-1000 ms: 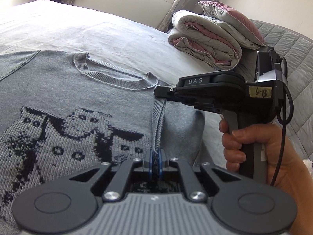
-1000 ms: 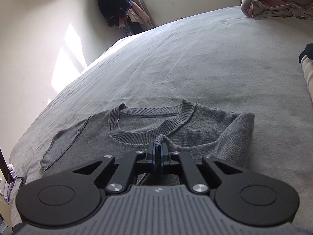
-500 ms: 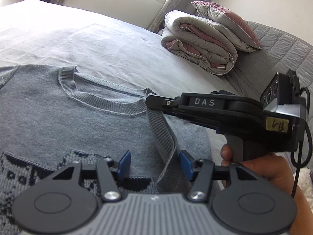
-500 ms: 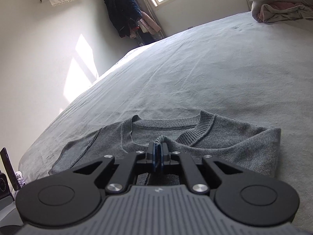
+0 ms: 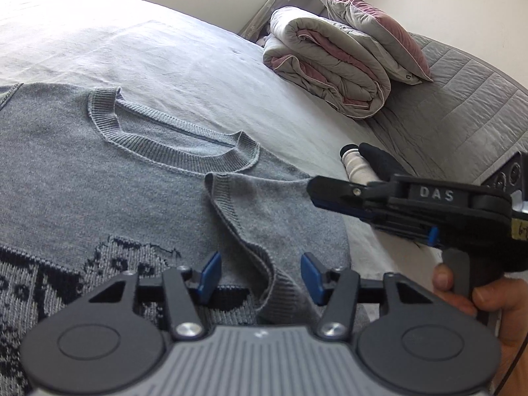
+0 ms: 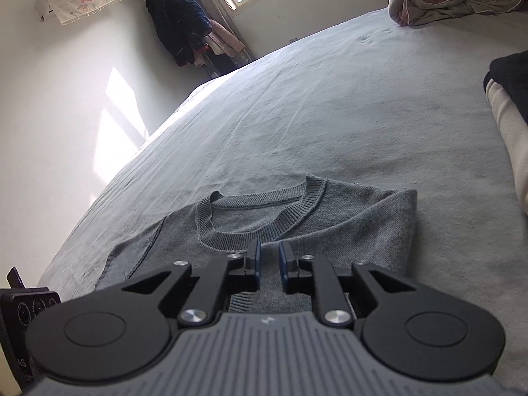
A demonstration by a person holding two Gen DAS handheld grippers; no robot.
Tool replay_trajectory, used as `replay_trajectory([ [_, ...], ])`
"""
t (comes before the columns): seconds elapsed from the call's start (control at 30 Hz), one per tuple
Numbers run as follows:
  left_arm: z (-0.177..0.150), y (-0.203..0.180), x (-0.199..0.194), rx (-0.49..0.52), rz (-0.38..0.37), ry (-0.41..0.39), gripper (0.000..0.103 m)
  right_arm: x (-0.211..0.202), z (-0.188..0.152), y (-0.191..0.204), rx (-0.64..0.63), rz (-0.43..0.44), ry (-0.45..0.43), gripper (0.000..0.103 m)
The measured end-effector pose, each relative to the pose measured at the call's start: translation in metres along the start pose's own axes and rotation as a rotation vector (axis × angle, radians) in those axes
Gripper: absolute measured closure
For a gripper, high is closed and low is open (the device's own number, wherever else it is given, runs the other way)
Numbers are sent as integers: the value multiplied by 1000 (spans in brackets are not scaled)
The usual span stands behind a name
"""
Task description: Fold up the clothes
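A: Where's the sweater [image 5: 99, 178]?
B: Flat on the bed [image 5: 165, 46], grey knit, ribbed neckline facing up, a dark woven pattern across the chest. Its right-hand sleeve [image 5: 250, 231] is folded in over the body, cuff edge rumpled.

A: And the left hand-held gripper [image 5: 259, 277]?
B: Its blue pads stand spread, easing inward a little. The sleeve's ribbed edge lies between them, but neither pad presses on it.

A: The right hand-held gripper [image 6: 269, 265]?
B: Jaws parting, a narrow gap between the blue pads, nothing pinched. In the left wrist view it juts in from the right, just off the sweater's folded edge, with a hand [image 5: 488, 300] around its grip.

A: Anything else around?
B: A rolled quilt [image 5: 330, 62] with a pillow [image 5: 379, 29] on it at the head of the bed, well apart from the sweater. Nearer, a pale and black bundle [image 5: 366, 161] lies beside the right gripper's tip. Clothes [image 6: 181, 23] hang in the room's far corner.
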State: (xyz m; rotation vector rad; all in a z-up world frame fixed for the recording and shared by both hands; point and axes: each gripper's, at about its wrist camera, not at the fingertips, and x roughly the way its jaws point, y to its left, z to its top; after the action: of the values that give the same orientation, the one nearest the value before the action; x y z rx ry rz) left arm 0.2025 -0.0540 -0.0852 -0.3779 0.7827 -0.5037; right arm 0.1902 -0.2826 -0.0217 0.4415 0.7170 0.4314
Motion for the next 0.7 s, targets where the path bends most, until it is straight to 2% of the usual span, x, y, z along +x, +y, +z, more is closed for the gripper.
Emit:
replay_trajectory([
  [0.23, 19, 8, 14, -22, 33, -45, 55, -46, -41, 28, -44, -77, 35, 84],
  [0.3, 23, 13, 21, -38, 43, -53, 65, -50, -52, 36, -60, -89, 55, 83],
  [0.37, 26, 15, 28, -32, 56, -54, 90, -51, -65, 45, -109, -115, 84, 77],
  [0.4, 26, 16, 31, -27, 61, -52, 97, -51, -71, 50, -136, -128, 99, 71],
  [0.43, 27, 16, 32, -25, 61, -52, 100, -51, -78, 54, -165, -148, 108, 70],
  [0.5, 27, 16, 31, -17, 59, -65, 101, -52, -89, 61, -224, -196, 108, 70],
  [0.7, 25, 12, 29, 40, 78, -80, 101, -50, -117, 68, -365, -291, 115, 84],
])
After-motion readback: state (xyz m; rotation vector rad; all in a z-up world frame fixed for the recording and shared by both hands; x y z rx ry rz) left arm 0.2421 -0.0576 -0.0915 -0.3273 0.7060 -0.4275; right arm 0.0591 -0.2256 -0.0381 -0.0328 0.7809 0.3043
